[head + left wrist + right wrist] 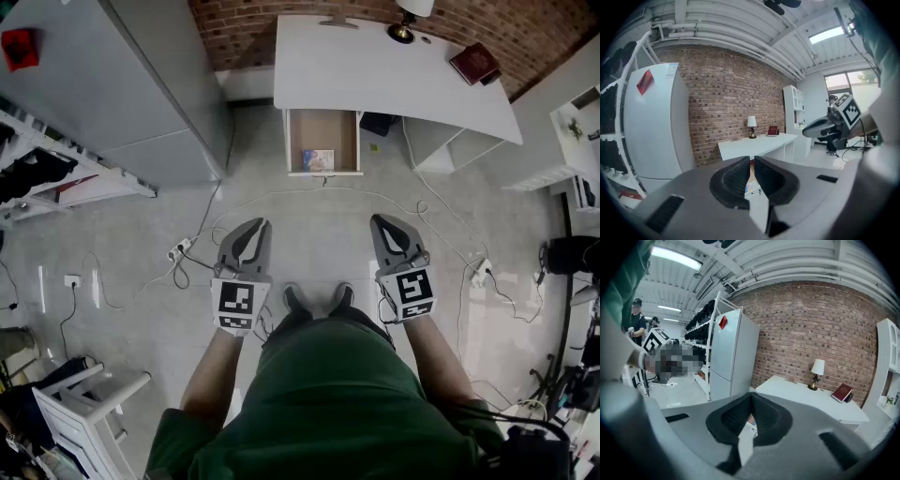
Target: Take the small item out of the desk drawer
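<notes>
Currently the small item (319,159) lies in the open desk drawer (292,141), well ahead and midway between both grippers. Left gripper (251,230) is a slit apart and empty; right gripper (386,227) is closed and empty.

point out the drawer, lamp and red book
drawer (319,131), head view, bare wooden bottom
lamp (818,366), right gripper view, shade
book (842,392), right gripper view, cover

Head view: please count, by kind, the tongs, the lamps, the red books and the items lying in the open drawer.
Tongs: 2 (left tongs, right tongs)
Lamp: 1
Red book: 1
Small item in the open drawer: 1
Total: 5
</notes>
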Demonstrator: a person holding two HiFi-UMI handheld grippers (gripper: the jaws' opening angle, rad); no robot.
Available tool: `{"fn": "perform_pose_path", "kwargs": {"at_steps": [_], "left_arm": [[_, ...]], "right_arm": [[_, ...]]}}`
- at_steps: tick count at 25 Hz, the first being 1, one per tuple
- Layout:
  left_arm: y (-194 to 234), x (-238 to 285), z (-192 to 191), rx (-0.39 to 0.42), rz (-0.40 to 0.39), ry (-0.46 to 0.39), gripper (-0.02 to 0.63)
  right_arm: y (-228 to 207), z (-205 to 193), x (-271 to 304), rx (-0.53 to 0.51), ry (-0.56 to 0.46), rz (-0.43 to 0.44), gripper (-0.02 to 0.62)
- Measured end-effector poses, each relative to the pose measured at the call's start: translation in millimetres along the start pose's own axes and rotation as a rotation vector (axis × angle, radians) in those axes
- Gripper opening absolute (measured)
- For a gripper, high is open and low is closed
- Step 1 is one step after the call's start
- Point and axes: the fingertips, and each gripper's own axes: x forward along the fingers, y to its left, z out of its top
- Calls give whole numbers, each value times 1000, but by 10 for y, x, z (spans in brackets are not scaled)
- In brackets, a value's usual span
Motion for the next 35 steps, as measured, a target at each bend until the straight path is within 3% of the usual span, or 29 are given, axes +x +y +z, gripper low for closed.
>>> {"fn": "perform_pose_path", "kwargs": {"at_steps": [7,18,28,35], "left_arm": [[275,-235,-127,6,-12,2,27],[367,-221,-228,-4,-31,16,26],[429,161,-185,18,-43,27,28],[494,759,-61,27,-41,62,28]], "right_arm": [[293,37,87,30,22,-8,2],[392,-21,236,37,62,-8,3],[156,-151,695,82,62,37,3],[-207,-251,1171,115,82,102,3]]}}
